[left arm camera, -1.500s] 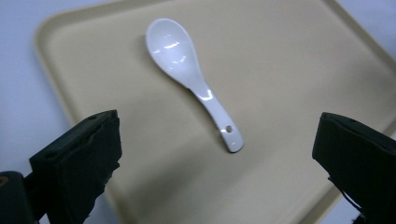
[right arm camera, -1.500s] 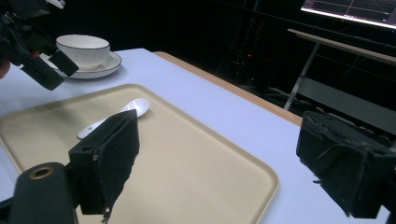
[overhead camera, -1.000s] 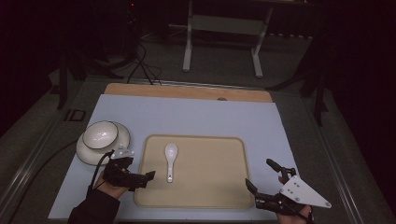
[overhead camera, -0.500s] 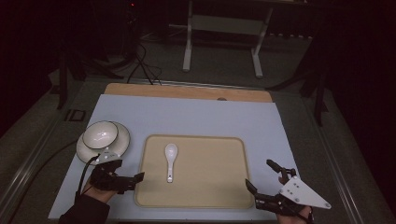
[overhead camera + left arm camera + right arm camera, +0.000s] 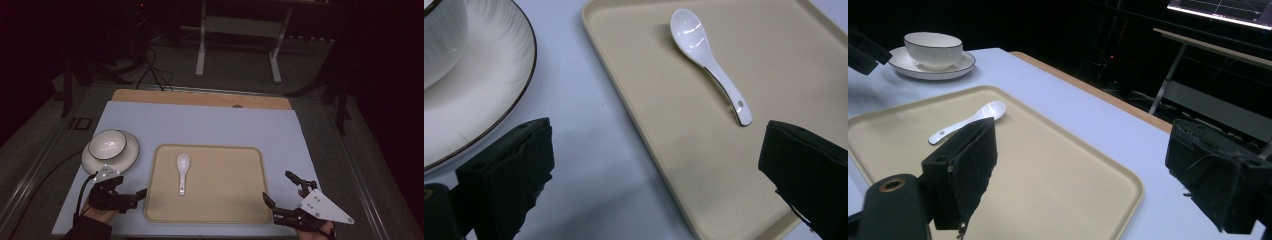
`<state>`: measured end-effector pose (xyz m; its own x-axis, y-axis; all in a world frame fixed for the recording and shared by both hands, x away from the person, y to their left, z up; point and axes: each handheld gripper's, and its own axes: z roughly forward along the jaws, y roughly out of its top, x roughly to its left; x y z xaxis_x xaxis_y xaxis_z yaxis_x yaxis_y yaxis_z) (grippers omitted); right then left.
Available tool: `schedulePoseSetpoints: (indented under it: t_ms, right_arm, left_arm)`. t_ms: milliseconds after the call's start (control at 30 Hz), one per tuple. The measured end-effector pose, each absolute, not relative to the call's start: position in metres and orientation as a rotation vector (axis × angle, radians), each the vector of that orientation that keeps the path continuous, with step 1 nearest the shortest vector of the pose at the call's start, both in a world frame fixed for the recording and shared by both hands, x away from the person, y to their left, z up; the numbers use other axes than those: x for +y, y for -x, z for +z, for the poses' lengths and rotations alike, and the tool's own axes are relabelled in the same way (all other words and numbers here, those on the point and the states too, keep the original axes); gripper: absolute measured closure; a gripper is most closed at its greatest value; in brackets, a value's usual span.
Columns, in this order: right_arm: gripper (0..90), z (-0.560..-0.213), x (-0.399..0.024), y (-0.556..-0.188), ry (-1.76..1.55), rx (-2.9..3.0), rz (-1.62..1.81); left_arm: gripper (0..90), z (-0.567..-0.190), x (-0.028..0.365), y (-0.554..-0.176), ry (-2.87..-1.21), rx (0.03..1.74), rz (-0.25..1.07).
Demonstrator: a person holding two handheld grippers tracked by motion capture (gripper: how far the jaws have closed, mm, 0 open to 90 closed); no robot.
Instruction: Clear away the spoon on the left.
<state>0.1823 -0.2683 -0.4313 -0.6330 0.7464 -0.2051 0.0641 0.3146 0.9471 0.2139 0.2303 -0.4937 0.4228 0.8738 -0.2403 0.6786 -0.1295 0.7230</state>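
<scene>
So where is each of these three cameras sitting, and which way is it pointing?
High view: above the person's side, looking forward and down on the tray, spoon and bowl; both hands with their tongs show.
Left gripper view: rides the left tongs, facing the spoon; its own black jaws show.
Right gripper view: rides the right tongs, looking low across the tray toward the bowl; its own jaws show.
All three share the spoon and tray.
</scene>
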Motion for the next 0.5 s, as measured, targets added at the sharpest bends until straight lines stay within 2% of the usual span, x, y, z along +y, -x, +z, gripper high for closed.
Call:
schedulePoseSetpoints:
  t_ms: [500]
  right_arm:
    - [13.2,-0.4334,-0.2691,-0.1833,-0.718,1.950,1.361]
  left_arm:
    - [2.0,-0.5022,0.2382,-0.2141,-1.852,1.355,0.348]
